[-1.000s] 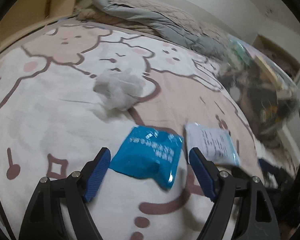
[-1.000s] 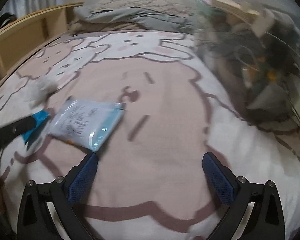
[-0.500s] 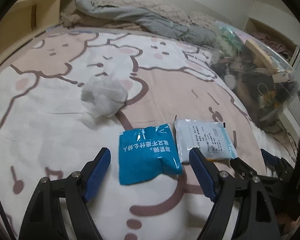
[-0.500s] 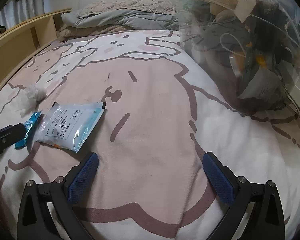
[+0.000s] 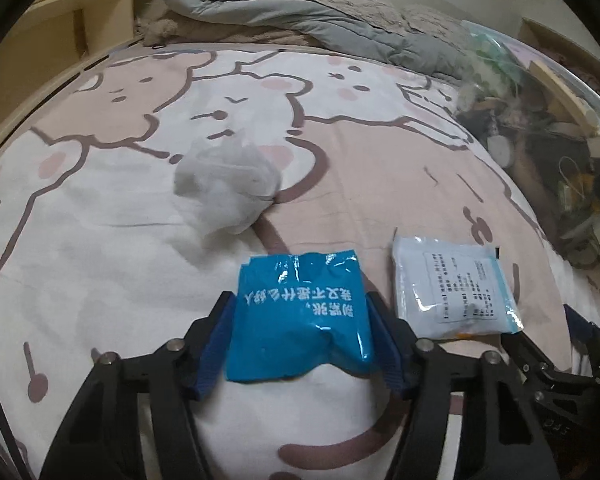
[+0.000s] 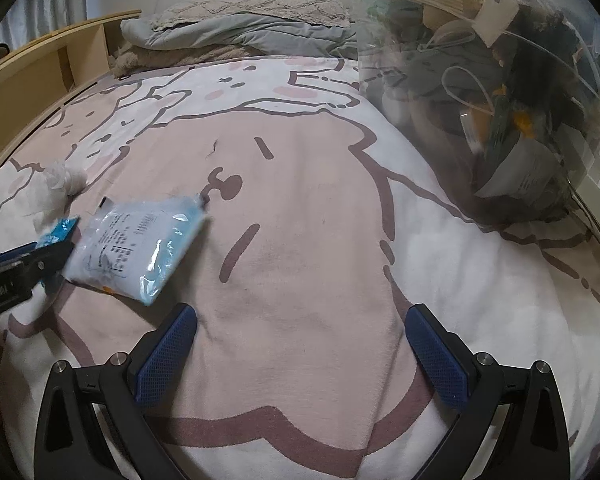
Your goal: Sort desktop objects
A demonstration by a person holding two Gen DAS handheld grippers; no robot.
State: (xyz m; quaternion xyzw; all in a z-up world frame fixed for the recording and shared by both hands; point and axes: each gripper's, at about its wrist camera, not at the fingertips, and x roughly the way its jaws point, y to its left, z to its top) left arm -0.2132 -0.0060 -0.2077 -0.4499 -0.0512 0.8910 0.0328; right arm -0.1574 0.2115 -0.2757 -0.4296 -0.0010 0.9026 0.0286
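Observation:
My left gripper (image 5: 302, 340) is shut on a blue foil packet (image 5: 300, 312) with white lettering, its pads pressing the packet's two sides on the bedsheet. A white-and-blue printed pouch (image 5: 456, 292) lies just right of it, also in the right wrist view (image 6: 136, 244). A crumpled white tissue (image 5: 228, 184) lies further back on the sheet; it shows in the right wrist view (image 6: 60, 178) too. My right gripper (image 6: 300, 352) is open and empty over bare sheet, right of the pouch. The left gripper (image 6: 24, 264) shows at that view's left edge.
A clear plastic bin (image 6: 500, 92) full of mixed items stands on the bed's right side, seen in the left wrist view (image 5: 548, 120) too. Folded grey and beige blankets (image 5: 300, 12) lie at the head. A wooden headboard shelf (image 5: 60, 40) runs along the left.
My left gripper moved forward around the blue packet and closed on it. My right gripper stayed open and hardly moved.

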